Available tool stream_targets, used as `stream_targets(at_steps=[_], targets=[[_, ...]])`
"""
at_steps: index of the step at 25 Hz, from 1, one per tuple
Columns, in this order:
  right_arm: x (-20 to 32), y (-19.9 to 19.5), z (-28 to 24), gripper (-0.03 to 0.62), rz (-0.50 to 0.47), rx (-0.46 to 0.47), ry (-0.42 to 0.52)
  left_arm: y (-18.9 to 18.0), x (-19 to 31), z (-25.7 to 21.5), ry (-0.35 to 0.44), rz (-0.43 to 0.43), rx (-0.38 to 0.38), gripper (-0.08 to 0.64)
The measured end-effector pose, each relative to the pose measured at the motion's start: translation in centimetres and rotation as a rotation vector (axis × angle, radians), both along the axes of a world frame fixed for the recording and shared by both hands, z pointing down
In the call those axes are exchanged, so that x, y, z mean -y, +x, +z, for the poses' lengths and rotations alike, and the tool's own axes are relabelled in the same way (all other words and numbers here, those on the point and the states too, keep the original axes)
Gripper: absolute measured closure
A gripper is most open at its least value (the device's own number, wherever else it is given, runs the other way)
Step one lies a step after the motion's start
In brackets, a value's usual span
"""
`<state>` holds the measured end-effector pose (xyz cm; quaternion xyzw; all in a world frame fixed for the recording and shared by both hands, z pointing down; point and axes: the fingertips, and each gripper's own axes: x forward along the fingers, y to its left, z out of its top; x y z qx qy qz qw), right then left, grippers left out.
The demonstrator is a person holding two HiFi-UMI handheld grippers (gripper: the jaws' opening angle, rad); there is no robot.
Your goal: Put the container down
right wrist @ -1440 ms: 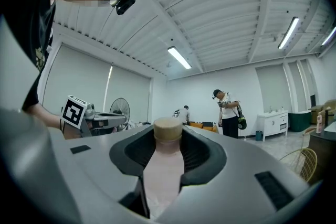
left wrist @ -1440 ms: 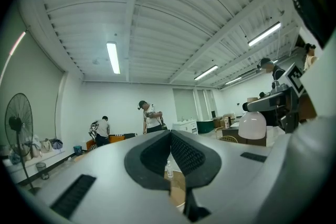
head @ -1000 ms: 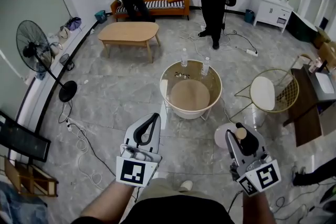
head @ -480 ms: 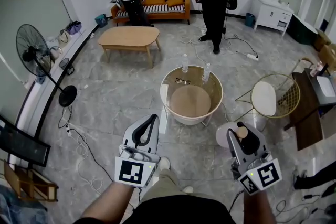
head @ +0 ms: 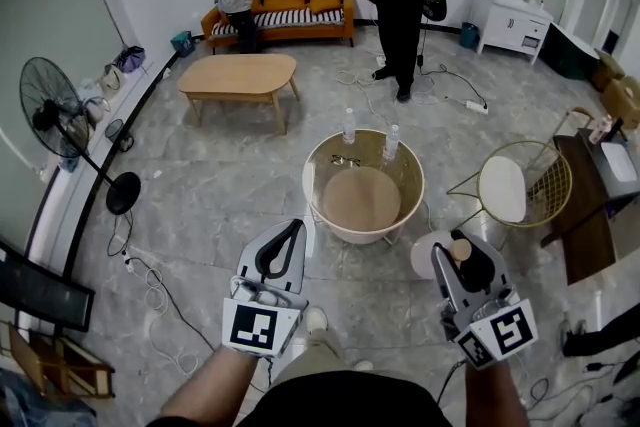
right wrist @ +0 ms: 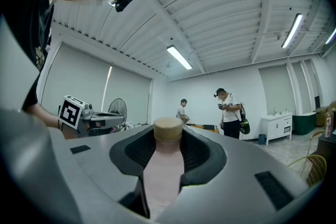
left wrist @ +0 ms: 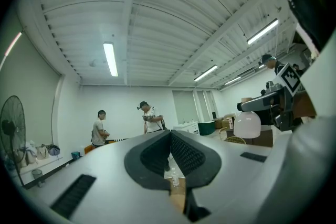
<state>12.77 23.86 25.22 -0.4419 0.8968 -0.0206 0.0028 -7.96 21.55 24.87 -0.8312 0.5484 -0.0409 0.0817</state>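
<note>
Low on the person's right side, the right gripper (head: 462, 260) has its jaws clamped on the container (left wrist: 247, 124), a pale, round-bellied bottle with a tan stopper (head: 460, 252). In the right gripper view its neck runs up between the two dark pads and the stopper stands clear above them. From the left gripper view it appears to hang upright, stopper up and belly below the jaws, well above the floor. I'd judge its long axis is about vertical, so it needs no turning before it goes down. I cannot tell what is inside, as the body is opaque. The left gripper (head: 290, 227) is on the other side with its jaws closed together and nothing between them. To my eye the likeliest place to set the container is the basket-shaped table (head: 312, 187) just ahead. It lies forward and a little to the left of the right gripper, roughly between the two grippers. Its tub shows only a tan disc at the bottom, seen through what seems to be a clear top. At the far rim stand a clear bottle (head: 349, 123) and a second bottle (head: 391, 141), with a small dark object (head: 345, 158) near them. The near part of the top looks bare. The right gripper carries the container and is no farther from the table than the left, so the move looks to be its own: forward, leftward, then down with the base level.
</note>
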Motion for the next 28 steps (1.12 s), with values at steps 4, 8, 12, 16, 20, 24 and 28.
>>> stream_targets(at_steps=[4,8,12,16,20,24,28], targets=[[1.3,-0.7,0.3,0.446,0.002,-0.007,-0.006,-0.7,1.3,0.1,0.005,0.001,-0.001,0.545],[2.9,-1.5,0.6,0.446,0.004,-0.006,-0.010,-1.5,2.8,0.6,0.002,0.002,0.007,0.545],[4.5,-2.1,0.8,0.446,0.011,-0.006,-0.020,-1.8,4.4,1.0,-0.007,0.011,0.015,0.545],[6.2,-2.5,1.3,0.445,0.011,-0.013,-0.030,-2.1,6.3,1.3,-0.011,0.015,0.010,0.545],[7.9,-3.1,1.5,0.445,0.015,-0.016,-0.036,-2.5,8.1,1.6,-0.018,0.015,0.006,0.545],[9.8,-3.4,1.6,0.446,0.015,-0.021,-0.043,-2.7,10.0,1.8,-0.023,0.016,0.009,0.545],[11.7,-3.8,2.0,0.445,0.019,-0.023,-0.048,-2.8,11.8,2.1,-0.025,0.019,0.014,0.545]])
